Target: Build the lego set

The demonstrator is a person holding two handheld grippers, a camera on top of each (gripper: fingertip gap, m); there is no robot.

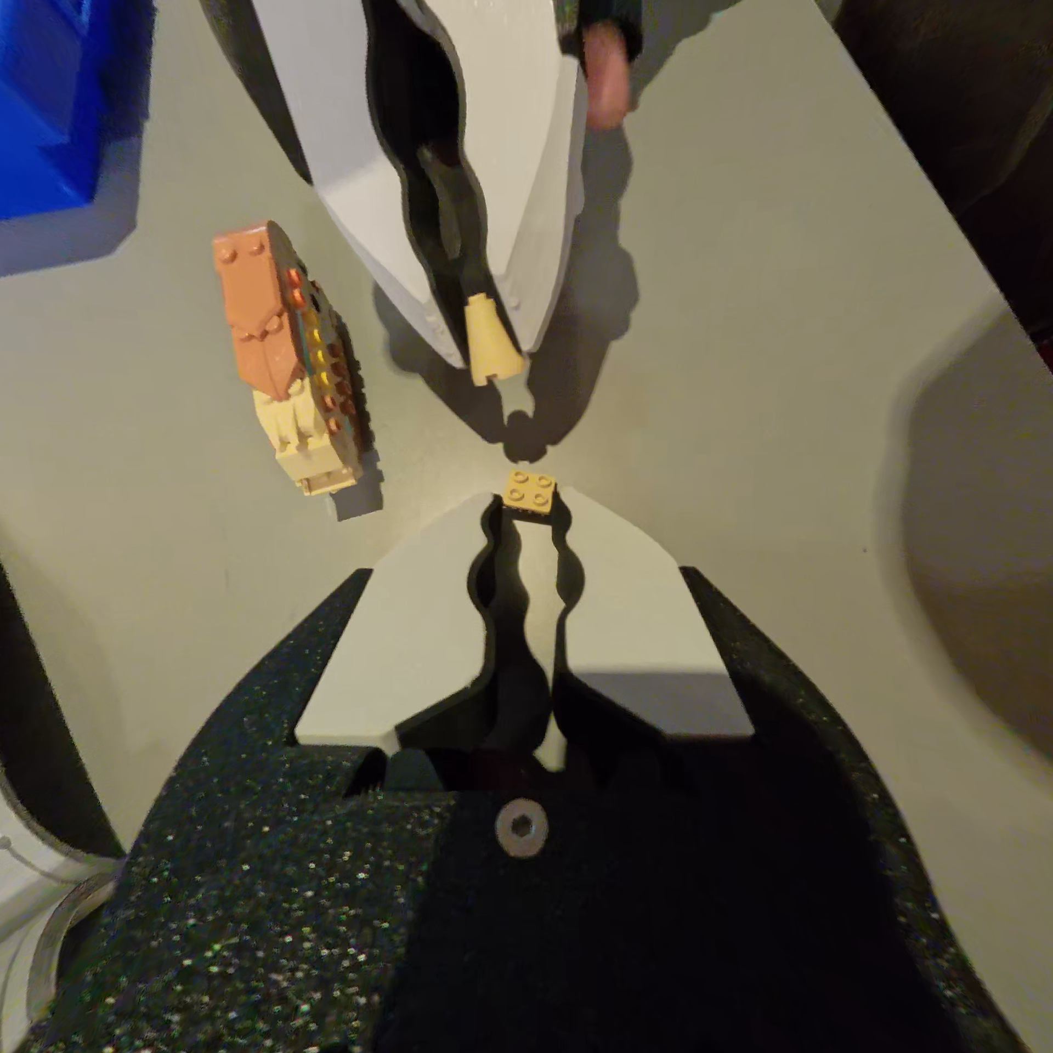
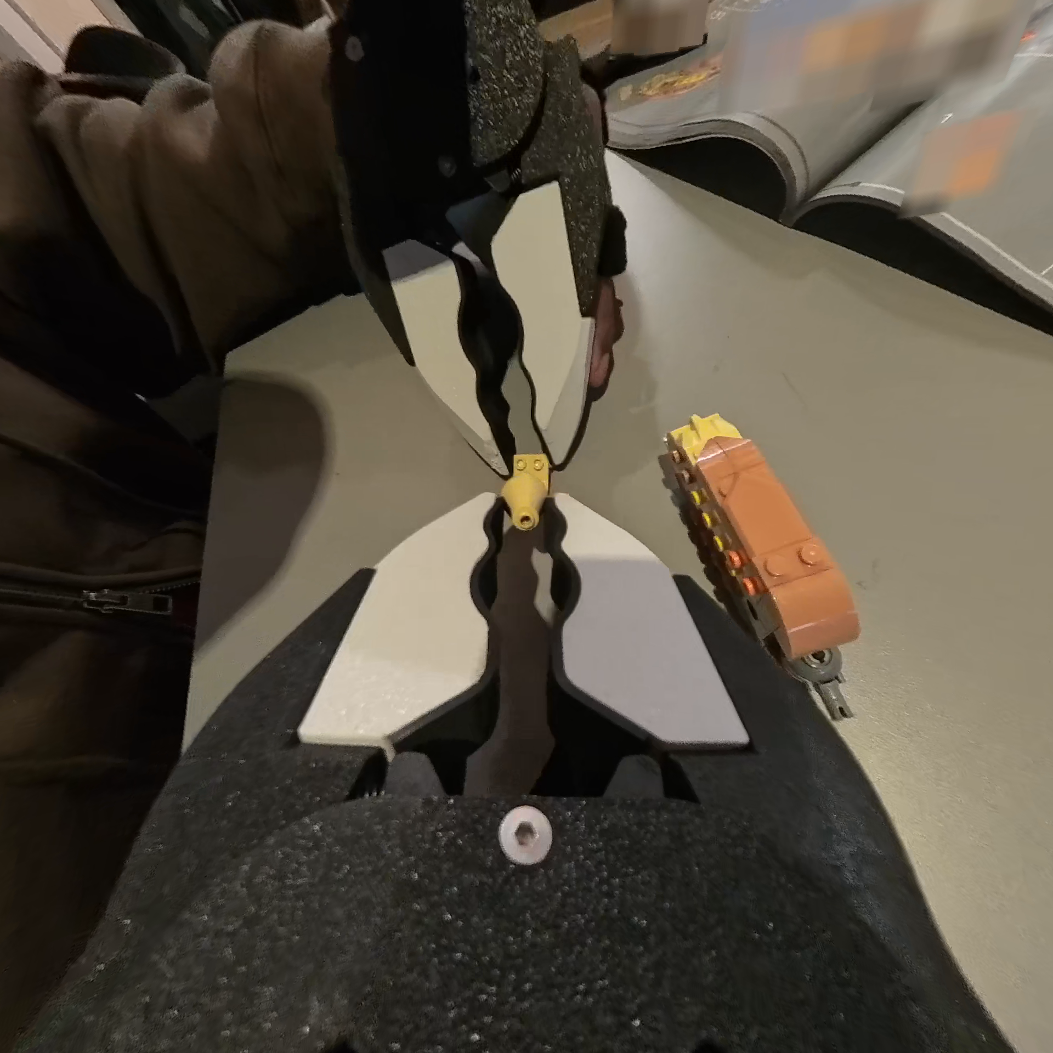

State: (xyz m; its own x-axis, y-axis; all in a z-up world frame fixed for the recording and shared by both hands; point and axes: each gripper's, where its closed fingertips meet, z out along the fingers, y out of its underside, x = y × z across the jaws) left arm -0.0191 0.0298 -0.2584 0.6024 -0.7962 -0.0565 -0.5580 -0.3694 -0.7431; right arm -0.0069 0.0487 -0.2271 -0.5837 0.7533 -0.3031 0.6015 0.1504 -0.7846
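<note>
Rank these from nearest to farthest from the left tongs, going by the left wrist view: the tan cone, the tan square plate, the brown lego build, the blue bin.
1. Tan square plate: clamped in the left tongs.
2. Tan cone: straight ahead, held by the right tongs.
3. Brown lego build: ahead to the left, on the table.
4. Blue bin: far upper-left corner.

blue bin (image 1: 51,114) cut off at edge; open booklet (image 2: 854,131) blurred

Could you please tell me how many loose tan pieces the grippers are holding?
2: a square plate in the left gripper, a cone in the right gripper. Others may be hidden.
</note>
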